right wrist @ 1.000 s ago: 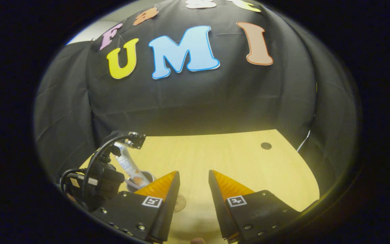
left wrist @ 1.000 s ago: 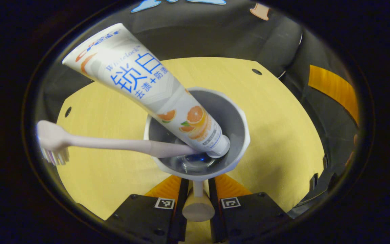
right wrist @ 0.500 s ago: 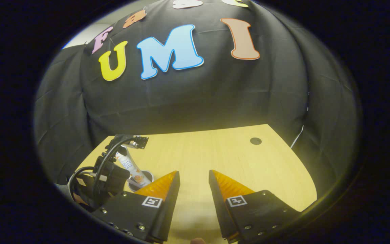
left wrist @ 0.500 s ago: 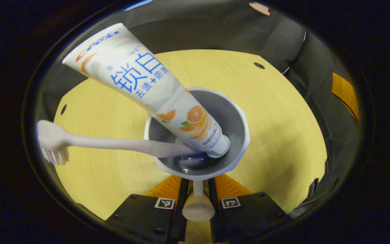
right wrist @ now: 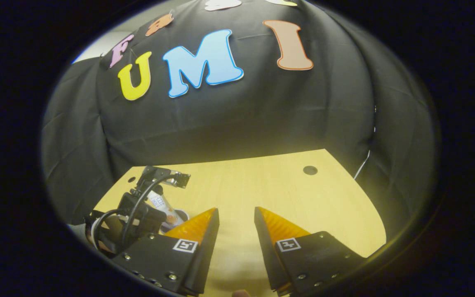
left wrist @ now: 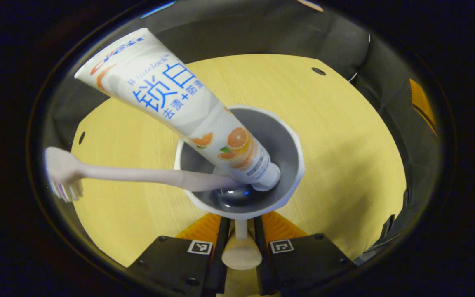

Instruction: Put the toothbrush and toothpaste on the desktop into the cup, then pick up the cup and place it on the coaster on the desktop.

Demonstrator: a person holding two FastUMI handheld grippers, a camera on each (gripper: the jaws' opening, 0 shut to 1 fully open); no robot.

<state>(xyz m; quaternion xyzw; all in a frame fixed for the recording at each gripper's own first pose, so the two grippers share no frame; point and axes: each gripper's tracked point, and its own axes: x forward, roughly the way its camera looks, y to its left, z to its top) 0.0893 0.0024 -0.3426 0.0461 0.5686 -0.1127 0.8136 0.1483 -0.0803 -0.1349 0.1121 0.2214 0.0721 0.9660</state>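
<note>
The left gripper (left wrist: 239, 231) had its jaws clamped on the stub handle of the white faceted plastic cup with the grey inside (left wrist: 291, 165), which it held above the pale wooden table (left wrist: 336, 123). Inside the cup stood the white toothpaste tube with blue lettering and orange fruit pictures (left wrist: 179, 103), cap down and leaning far out over the rim, and the pale pink toothbrush (left wrist: 130, 175), bristle head well outside the cup.

The step in hand looked to be carrying the loaded cup to the coaster. Done well, that meant keeping the cup level and moving slowly, since both long items leaned to one side and a tilt that way could tip them out. The grip on the thin handle should stay firm so the cup did not swing.

The right gripper (right wrist: 235, 218) held nothing, its jaws apart over the table.

By count: one cup, one toothpaste tube, one toothbrush, two grippers. I could not make out the coaster.
</note>
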